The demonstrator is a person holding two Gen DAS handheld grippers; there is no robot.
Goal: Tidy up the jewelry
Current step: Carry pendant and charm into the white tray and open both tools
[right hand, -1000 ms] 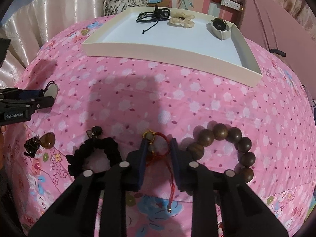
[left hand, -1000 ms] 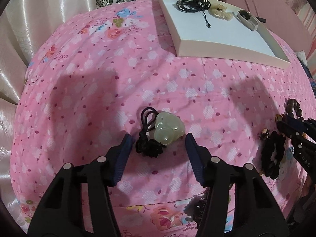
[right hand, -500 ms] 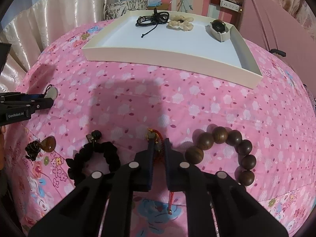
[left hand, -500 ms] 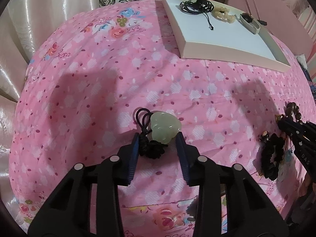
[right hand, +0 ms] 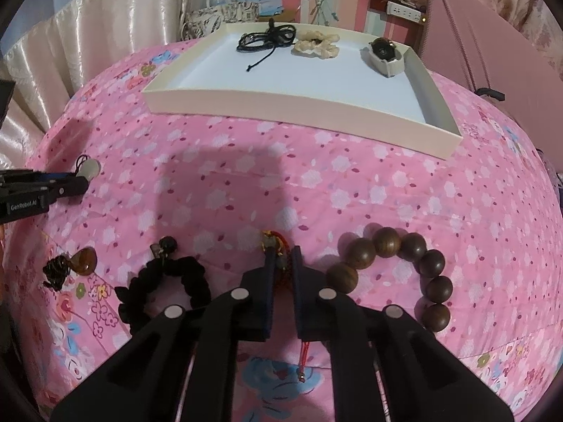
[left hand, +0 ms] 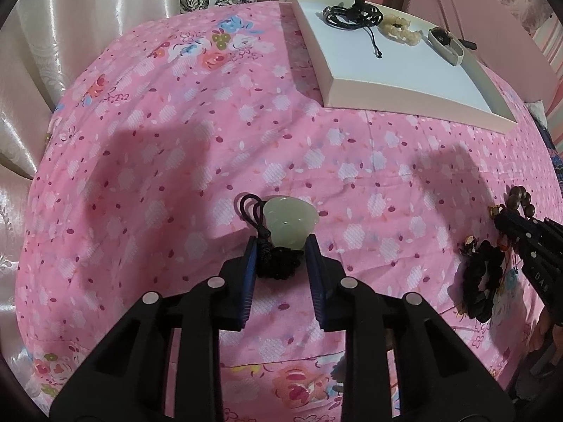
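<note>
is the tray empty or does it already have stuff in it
Not empty. The tray holds a black cord, a cream scrunchie and a watch along its far side.

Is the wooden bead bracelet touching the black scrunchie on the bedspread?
Apart. The right wrist view shows the wooden bead bracelet and black scrunchie on opposite sides of the right gripper.

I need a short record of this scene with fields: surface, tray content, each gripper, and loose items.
surface: pink floral bedsheet
tray: black cord necklace, cream scrunchie, watch
left gripper: jaws closing around jade pendant and its black knotted cord
right gripper: shut on red string bracelet
loose items: wooden bead bracelet, black scrunchie, amber pendant
</note>
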